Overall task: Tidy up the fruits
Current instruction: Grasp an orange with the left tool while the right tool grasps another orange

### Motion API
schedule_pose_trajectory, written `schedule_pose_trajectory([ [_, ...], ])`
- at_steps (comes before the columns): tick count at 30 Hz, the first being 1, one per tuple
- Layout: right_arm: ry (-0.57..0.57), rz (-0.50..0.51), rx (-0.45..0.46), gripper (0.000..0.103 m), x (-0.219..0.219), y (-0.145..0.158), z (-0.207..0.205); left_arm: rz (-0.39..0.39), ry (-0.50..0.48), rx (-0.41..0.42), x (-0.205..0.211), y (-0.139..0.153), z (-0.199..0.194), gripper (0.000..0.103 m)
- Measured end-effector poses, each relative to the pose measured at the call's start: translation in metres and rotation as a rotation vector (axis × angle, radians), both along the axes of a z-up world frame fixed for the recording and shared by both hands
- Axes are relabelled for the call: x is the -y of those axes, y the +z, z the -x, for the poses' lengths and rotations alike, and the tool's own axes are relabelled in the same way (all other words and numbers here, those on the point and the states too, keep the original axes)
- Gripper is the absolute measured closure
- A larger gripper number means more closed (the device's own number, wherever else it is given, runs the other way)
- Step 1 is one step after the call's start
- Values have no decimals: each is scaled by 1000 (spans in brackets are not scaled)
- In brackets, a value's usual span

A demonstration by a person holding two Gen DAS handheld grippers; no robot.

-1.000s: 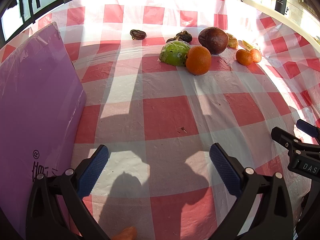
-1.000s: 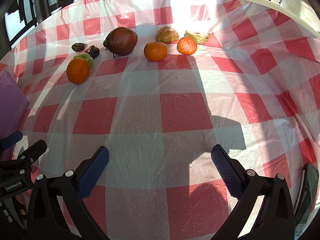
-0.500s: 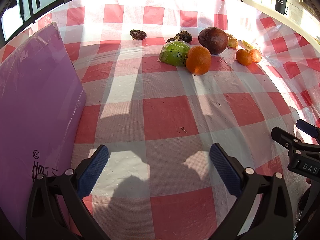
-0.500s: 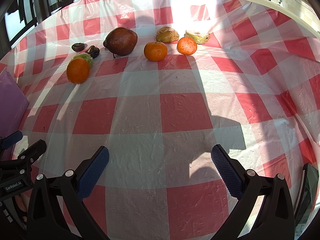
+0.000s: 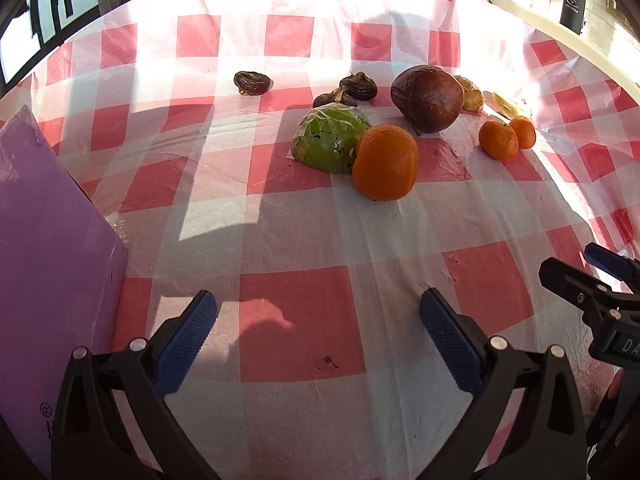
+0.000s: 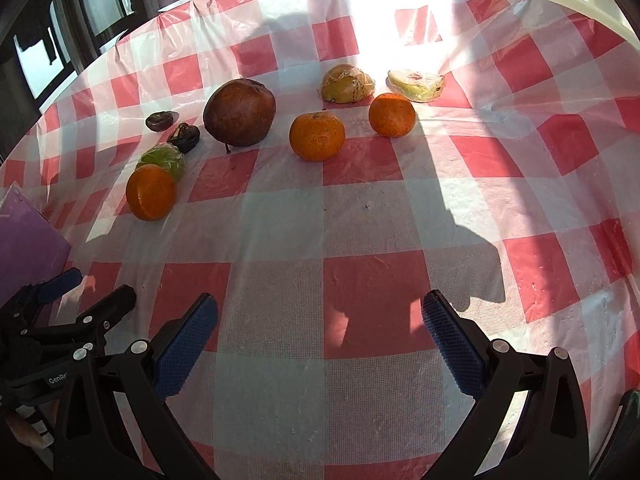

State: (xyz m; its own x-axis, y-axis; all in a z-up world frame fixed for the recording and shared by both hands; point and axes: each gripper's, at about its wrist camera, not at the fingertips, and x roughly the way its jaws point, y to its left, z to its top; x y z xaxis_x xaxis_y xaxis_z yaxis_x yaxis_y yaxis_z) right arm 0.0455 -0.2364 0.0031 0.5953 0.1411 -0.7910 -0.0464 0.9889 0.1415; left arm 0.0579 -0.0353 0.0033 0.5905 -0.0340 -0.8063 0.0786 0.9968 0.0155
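Both grippers hang spread wide over the red-checked tablecloth (image 5: pixel 304 324), holding nothing: the left gripper (image 5: pixel 318 338) beside a purple box (image 5: pixel 48 264), the right gripper (image 6: pixel 320 340) further right. Fruit lies well ahead of them. From left: a dark wrinkled fruit (image 6: pixel 159 121), another (image 6: pixel 185 137), a wrapped green half-fruit (image 6: pixel 163 159) touching an orange (image 6: pixel 151 192), a large brown fruit (image 6: pixel 240 112), two mandarins (image 6: pixel 317 136) (image 6: pixel 391 115), and two wrapped pieces (image 6: pixel 347 83) (image 6: pixel 416 85) behind them.

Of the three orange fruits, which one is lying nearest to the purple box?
The largest orange, touching the green wrapped fruit. The other two oranges sit farther right, beyond the dark red fruit.
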Motion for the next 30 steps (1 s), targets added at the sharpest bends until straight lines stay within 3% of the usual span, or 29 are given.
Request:
schedule_pose_trajectory([
  [6,-49,-81,22,6,17,3,-51,7,-1,6,22,1,-42,5],
  [10,-23,-46,25,17,12,5,-87,5,12,13,30,2,-60,10],
  [16,61,64,27,36,-19,5,-113,5,14,34,34,5,-69,32],
  [19,61,122,48,61,-27,5,-110,4,-10,50,39,7,-66,62],
  [22,45,100,70,62,-21,7,-105,73,-13,57,31,9,-63,65],
  [26,6,29,126,62,-6,15,-98,271,52,71,-2,9,-58,65],
  [30,-24,-46,156,62,5,20,-89,310,86,112,-11,12,-33,65],
])
